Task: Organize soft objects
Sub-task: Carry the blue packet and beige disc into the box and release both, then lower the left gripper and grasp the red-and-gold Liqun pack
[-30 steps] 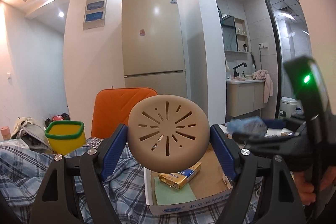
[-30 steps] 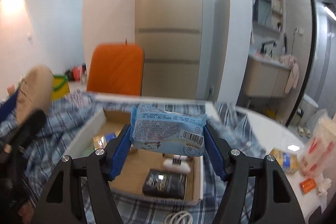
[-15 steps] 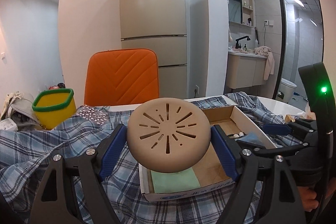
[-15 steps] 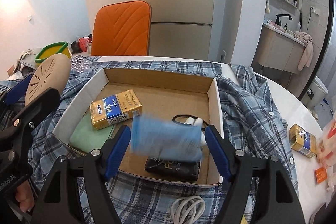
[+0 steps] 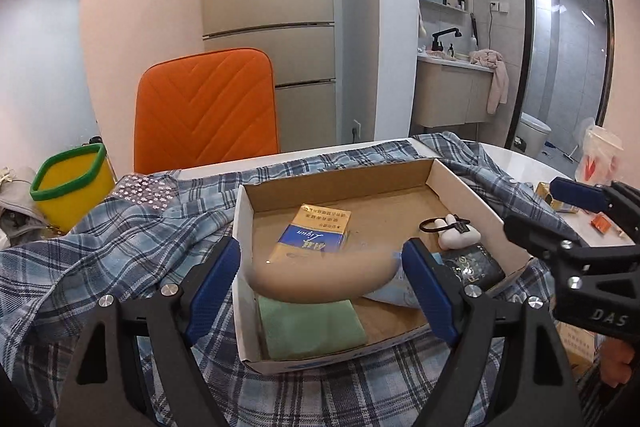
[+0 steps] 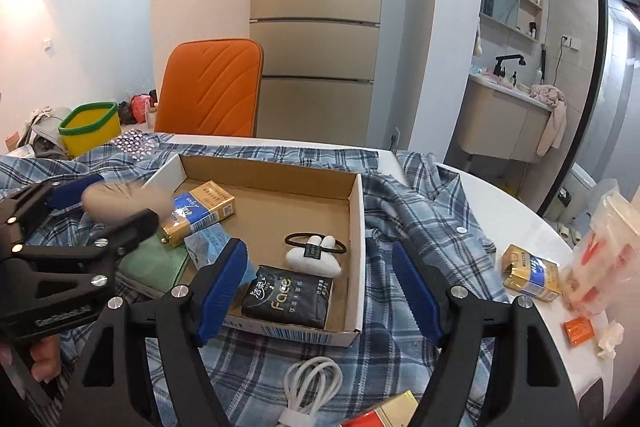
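An open cardboard box sits on a plaid shirt. My left gripper hangs over its near left part with its jaws opening. A beige round pad is blurred between the fingers, clear of both pads, just above a green cloth. My right gripper stands open and empty over the box's near right corner. A light blue tissue packet lies inside, next to a yellow and blue cigarette pack, a black tissue pack and a white hair-tie ornament.
The plaid shirt covers most of the white table. A white cable lies near the front edge. To the right are another cigarette pack, an orange sachet and a plastic bag. Behind stand an orange chair and a yellow bin.
The left gripper tipped down over the box and let go of the beige pad, which is dropping. The right gripper released the blue packet, which now lies in the box.
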Tool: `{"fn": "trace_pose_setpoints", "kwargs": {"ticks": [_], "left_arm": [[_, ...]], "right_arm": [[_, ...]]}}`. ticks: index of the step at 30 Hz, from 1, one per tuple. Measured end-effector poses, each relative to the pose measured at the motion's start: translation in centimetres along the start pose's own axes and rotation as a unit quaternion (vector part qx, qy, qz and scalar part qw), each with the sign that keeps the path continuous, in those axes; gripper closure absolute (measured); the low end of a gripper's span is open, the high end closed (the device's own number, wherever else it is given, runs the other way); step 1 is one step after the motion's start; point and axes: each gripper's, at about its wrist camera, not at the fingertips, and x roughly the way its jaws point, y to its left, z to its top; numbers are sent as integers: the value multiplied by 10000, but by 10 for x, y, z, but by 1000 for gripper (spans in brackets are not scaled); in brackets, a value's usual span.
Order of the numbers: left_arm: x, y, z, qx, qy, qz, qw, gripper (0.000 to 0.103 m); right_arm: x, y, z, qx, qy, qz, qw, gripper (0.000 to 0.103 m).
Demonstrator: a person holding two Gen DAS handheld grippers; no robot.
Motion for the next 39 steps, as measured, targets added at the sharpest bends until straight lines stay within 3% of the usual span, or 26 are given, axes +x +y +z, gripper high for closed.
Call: {"fn": "trace_pose_setpoints", "kwargs": {"ticks": [5,11,14,18,22,26,34,37,39], "left_arm": [[-8,4,-1,-85,-219,-10,9997,1],[-33,6,0,-91,-754,124,9970,1],[-62,5,0,-185,-1203,244,9923,1],[-101,-12,0,115,-1739,254,9844,1],[-130,-17,-2,-52,-1913,74,9815,1],[-156,-22,-11,-102,-2172,199,9759,1],[-165,-39,-33,184,-1939,65,9808,1],[-153,-44,-36,341,-1587,-135,9866,1],[-144,-48,-33,506,-1257,-457,9897,1]], "right_arm": [[-11,-5,1,61,-135,1,9999,26],[-33,-13,4,124,-397,-71,9991,26],[-50,-21,3,206,-572,-55,9981,26],[-72,-30,-3,255,-741,-42,9969,25],[-89,-37,-7,380,-822,43,9959,23],[-107,-40,-11,422,-970,32,9944,18],[-126,-33,-24,378,-991,4,9944,17],[-129,-37,-31,534,-956,-40,9940,17],[-130,-40,-35,515,-915,-122,9944,17]]}}
